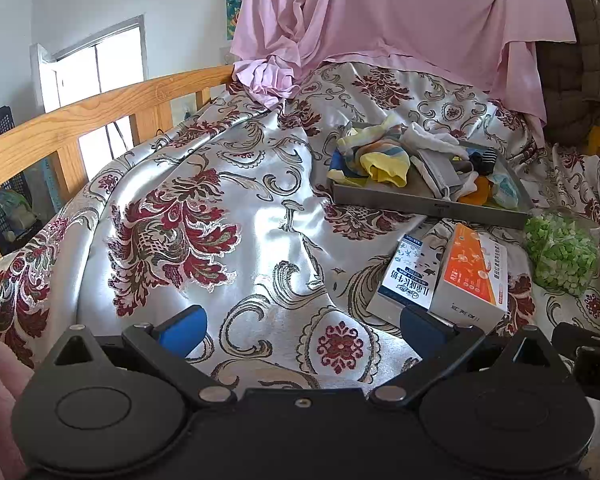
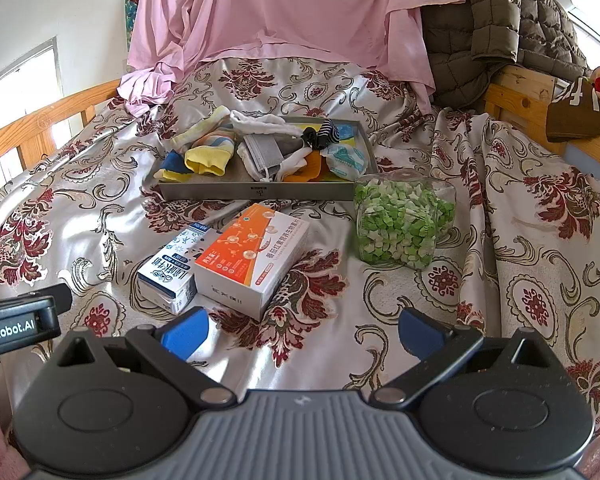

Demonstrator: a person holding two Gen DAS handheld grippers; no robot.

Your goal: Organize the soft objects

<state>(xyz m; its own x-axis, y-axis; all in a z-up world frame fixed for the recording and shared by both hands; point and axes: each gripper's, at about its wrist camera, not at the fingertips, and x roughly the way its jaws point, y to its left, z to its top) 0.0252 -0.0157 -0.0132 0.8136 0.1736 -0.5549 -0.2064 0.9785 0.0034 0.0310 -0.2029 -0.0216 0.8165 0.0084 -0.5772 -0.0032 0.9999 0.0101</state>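
Note:
A grey tray (image 2: 260, 191) sits on the patterned bed cover, also in the left wrist view (image 1: 420, 201). It holds a heap of soft things: a yellow striped sock (image 2: 208, 160), a grey cloth pouch (image 2: 264, 152), a white sock (image 2: 260, 122), a dark striped sock (image 2: 324, 132) and an orange piece (image 2: 304, 172). My left gripper (image 1: 302, 330) is open and empty, low over the cover, well short of the tray. My right gripper (image 2: 304, 332) is open and empty, just in front of the boxes.
An orange-and-white box (image 2: 252, 256) and a blue-and-white carton (image 2: 172, 272) lie in front of the tray. A clear jar of green pieces (image 2: 400, 220) stands to the right. Pink sheet (image 2: 284, 20) and brown quilt (image 2: 492, 28) hang behind. Wooden rail (image 1: 80, 120) at left.

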